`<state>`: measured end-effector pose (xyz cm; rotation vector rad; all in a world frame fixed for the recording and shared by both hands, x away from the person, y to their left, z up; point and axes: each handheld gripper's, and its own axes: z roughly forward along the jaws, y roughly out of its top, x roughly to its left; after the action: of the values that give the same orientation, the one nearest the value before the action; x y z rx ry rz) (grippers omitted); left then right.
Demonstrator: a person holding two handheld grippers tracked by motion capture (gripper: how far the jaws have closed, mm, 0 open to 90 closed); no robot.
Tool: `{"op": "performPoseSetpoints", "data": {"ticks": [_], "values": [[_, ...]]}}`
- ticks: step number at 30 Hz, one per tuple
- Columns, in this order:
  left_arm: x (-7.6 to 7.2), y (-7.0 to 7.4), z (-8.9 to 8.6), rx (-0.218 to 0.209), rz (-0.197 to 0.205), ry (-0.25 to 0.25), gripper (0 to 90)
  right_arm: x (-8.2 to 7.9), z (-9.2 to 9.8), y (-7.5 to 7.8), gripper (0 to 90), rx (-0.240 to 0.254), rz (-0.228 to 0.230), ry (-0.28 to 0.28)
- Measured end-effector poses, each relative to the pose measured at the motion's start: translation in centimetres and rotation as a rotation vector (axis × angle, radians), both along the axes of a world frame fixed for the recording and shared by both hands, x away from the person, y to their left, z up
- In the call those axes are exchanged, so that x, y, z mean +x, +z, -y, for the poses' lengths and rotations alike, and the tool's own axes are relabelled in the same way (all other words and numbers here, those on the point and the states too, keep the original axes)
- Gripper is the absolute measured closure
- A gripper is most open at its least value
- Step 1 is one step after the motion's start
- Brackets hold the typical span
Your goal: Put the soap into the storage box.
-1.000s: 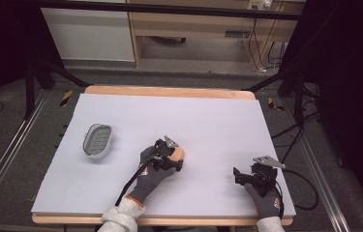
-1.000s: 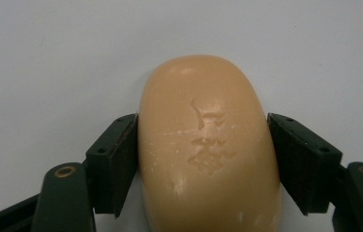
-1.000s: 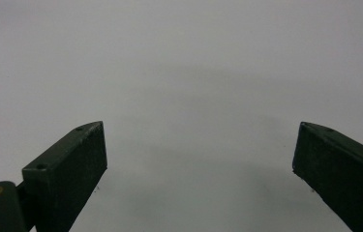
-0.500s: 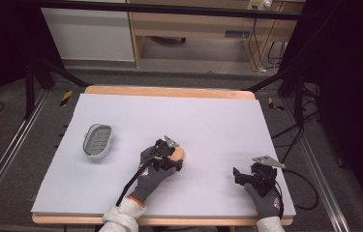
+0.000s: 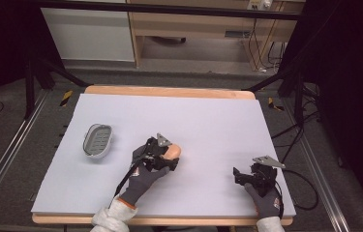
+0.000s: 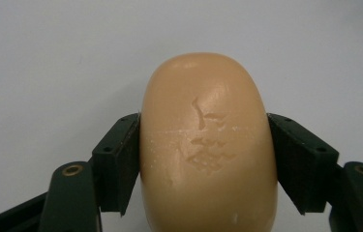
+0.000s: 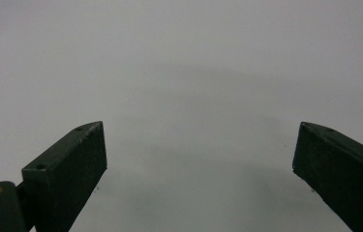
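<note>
- The left gripper (image 6: 203,159) is clenched on a tan bar of soap (image 6: 208,145); its two black jaws press flat against the bar's long sides, one on each side.
- In the left gripper view the soap juts out past the jaw tips, its rounded end pointing away from the camera over the pale desk (image 6: 48,58).
- The soap's top face bears a faint stamped mark, worn and chipped; I cannot read any letters or brand in it.
- In the high view the left gripper (image 5: 168,155) sits a little left of the desk's middle, toward the near edge, in a grey-gloved left hand (image 5: 143,176), with the soap (image 5: 173,152) showing at its far-right end.
- A grey soap dish (image 5: 97,140) with a ribbed floor lies on the desk to the left of that gripper, apart from it and holding nothing.
- The right gripper (image 7: 201,159) is released: its jaws stand wide apart with bare desk surface between them.
- In the high view the right gripper (image 5: 243,176) rests near the desk's near right corner, in a gloved right hand (image 5: 265,198), well apart from the soap.
- The desk (image 5: 208,116) has a pale lilac-white top with a wooden rim.
</note>
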<state>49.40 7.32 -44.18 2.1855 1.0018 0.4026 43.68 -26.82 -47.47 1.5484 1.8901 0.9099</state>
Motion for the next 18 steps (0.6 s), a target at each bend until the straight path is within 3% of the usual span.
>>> {"op": "performPoseSetpoints", "data": {"ticks": [18], "values": [[-1.6, 2.3, -3.6, -0.031, 0.036, 0.000, 31.0, -0.1, -0.1, 0.1, 5.4, 0.006, 0.000, -0.007]]}}
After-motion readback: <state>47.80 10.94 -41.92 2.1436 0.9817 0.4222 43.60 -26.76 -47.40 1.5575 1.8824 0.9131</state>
